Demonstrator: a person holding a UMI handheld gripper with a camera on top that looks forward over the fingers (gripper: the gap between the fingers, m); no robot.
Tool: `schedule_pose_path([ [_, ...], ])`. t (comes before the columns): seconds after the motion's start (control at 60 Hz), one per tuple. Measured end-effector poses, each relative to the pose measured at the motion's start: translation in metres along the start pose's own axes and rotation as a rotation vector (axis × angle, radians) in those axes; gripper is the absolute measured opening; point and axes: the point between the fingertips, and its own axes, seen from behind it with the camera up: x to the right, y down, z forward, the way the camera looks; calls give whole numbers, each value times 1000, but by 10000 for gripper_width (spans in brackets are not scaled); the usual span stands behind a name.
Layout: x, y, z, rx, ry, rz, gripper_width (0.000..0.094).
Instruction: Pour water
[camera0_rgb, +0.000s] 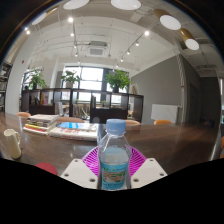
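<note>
**Bottle in the grip, cap on, cup far off to the side**

While the room stretches away behind, with its windows, potted plants and ceiling lights, the wide brown table (150, 140) carries everything that matters. A stack of books (62, 126) lies on it beyond the fingers, and a pale cup (10, 142) stands well apart to the left, near the table's edge. Closest in, the hand-held gripper (114, 172) appears clamped on a clear water bottle (114, 158), its magenta pads (92, 160) showing behind the bottle at either side; the bottle stands upright between the fingers, blue cap (115, 127) on top.

To my eye the risks are plain. That cap looks to be in place, so a tilt now would pour nothing. The smooth, soft bottle could slip or twist in the pads once it is tipped, or buckle under the squeeze. The cup sits far off to the side, so a hasty swing could spill water over the books or knock the cup over.
</note>
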Motion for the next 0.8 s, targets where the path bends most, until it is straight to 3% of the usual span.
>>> schedule_pose_path([
  [0.267,-20,-23,-6,-9,-7,-168,298],
  [0.467,-102,-81,-27,70,-34,-610,299],
  [0.8,-237,-106,-49,261,9,-1453,297],
])
